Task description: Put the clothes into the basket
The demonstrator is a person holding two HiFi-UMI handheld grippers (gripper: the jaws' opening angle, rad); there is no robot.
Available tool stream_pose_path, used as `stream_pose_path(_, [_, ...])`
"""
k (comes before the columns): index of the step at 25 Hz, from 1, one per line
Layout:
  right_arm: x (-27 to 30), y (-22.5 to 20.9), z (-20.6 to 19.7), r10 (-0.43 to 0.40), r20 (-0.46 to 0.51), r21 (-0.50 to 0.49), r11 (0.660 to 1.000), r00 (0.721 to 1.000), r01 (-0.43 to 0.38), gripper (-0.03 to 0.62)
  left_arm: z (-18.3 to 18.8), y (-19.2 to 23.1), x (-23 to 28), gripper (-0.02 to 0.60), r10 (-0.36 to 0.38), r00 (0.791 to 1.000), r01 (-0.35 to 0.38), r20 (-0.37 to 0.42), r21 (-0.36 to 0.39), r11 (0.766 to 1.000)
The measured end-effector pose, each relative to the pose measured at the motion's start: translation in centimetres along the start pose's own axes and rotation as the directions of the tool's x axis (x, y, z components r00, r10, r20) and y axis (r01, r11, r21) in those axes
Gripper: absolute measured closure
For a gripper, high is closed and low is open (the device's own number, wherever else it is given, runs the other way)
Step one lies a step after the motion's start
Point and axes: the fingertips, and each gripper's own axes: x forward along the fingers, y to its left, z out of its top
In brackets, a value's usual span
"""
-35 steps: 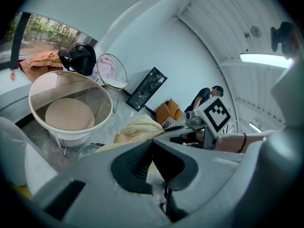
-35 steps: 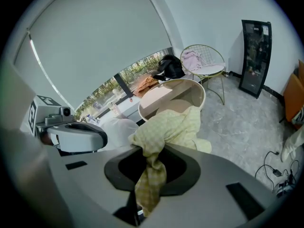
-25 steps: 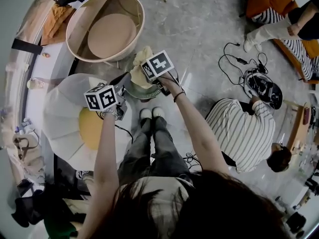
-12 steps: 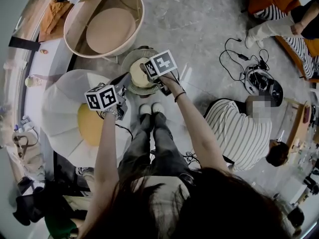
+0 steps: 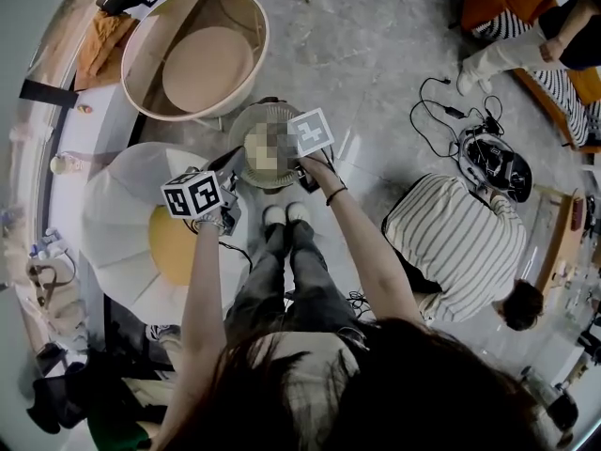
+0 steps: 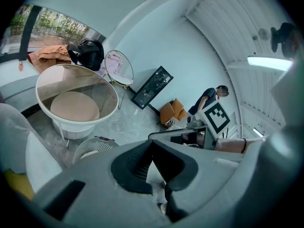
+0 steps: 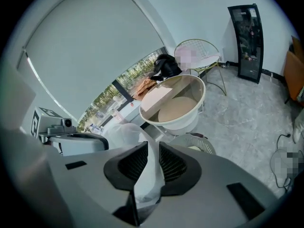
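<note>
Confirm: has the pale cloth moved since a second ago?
Yes. The cloth has dropped: earlier it bunched above the rim of the basket, now it lies inside it.

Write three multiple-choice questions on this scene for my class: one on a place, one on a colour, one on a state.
1. Where does the slatted basket stand?
A on the floor by the person's shoes
B on a shelf
C inside the round tub

2. What colour is the cushion on the white chair?
A blue
B yellow
C red

3. What is between the jaws of the right gripper?
A nothing
B a cable
C white cloth

Answers:
1 A: the basket sits on the grey floor just beyond the shoes.
2 B: the cushion is yellow.
3 C: white cloth hangs between the jaws, which have just been closing.
</note>
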Motion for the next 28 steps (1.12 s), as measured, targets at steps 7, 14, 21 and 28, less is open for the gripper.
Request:
stream_pose_path(7, [-2.5,1.7,1.2,0.05,0.134,0.07,0.996,0.99,-0.06,0.543,0.7,-1.6,-0.7,0.571,-0.023,1.0,0.023,0.015,0.026,0.999])
stream_pose_path(14, [-5.9,3.1,2.7,0.08,0.267,0.113,0.987,0.96,-0.113,0.553,2.2,-4.2,-1.5,0.571,-0.066,0.996,0.062,0.052,0.085,0.994])
stream_pose_path(21, [-9.4,5.5,3.8,0.153,0.371,0.074,0.978,0.916,-0.193,0.568,3.3,-6.9,-3.0,0.571,-0.094,0.992,0.079,0.082,0.172,0.982])
stream_pose_path(28, [-12.3,7.8,5.7,0.211,0.437,-0.013,0.974,0.875,-0.228,0.577,4.5,-8.3,-4.5,0.571,-0.107,0.989,0.079,0.107,0.243,0.967])
